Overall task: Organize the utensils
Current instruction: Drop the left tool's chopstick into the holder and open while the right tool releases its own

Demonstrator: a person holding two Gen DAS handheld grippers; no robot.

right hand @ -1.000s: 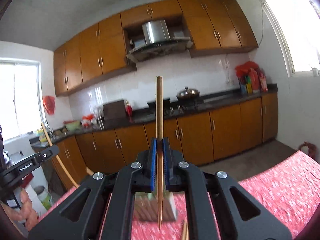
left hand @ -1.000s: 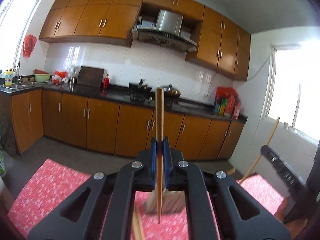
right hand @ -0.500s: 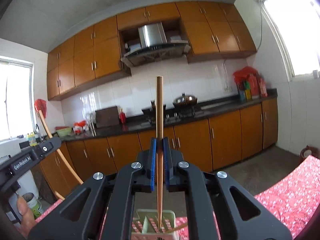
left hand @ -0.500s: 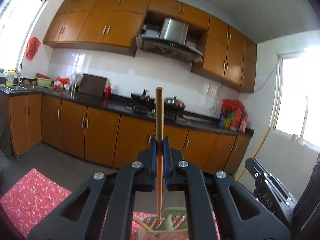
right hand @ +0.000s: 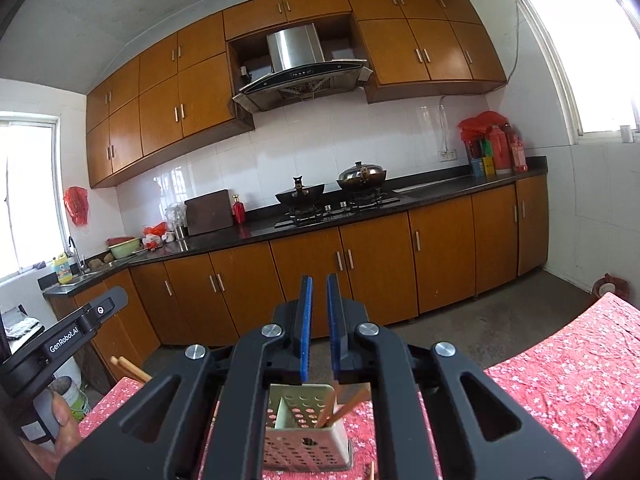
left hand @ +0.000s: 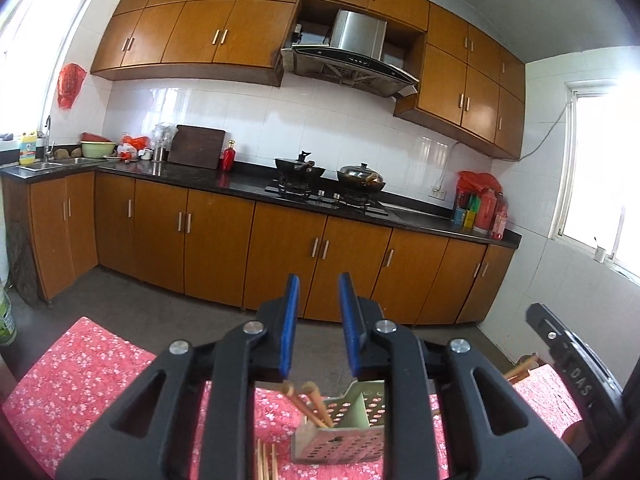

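Orange-brown wooden cabinets [left hand: 280,256] line the far wall of a kitchen under white tile, with a steel range hood [left hand: 352,56] above a black countertop [left hand: 240,180] carrying two dark pans [left hand: 300,166] on a gas hob. Nearer, the bench [left hand: 80,380] is covered by a red cloth printed with small white flowers, wrinkled in places.

On that cloth stands one pale green perforated plastic utensil holder [left hand: 340,436], rectangular, its walls punched with round holes and split by an inner divider into compartments. Two brown wooden chopsticks [left hand: 316,404] lean tilted in it in the left wrist view; the right wrist view likewise shows two slanting out of its right-hand compartment [right hand: 340,406]. About three more loose wooden chopsticks [left hand: 266,462] lie flat on the cloth just beside the holder, at the lower edge of the left view.

The left tongs [left hand: 318,324] hover above the holder, blue pads parted wide, grasping nothing. The right tongs [right hand: 318,328] hang over the same holder, their blue pads apart by a narrower gap, also released and empty. Each black tool is visible at the edge of the other's view, and part of a hand [right hand: 60,428] shows on the left one's handle.
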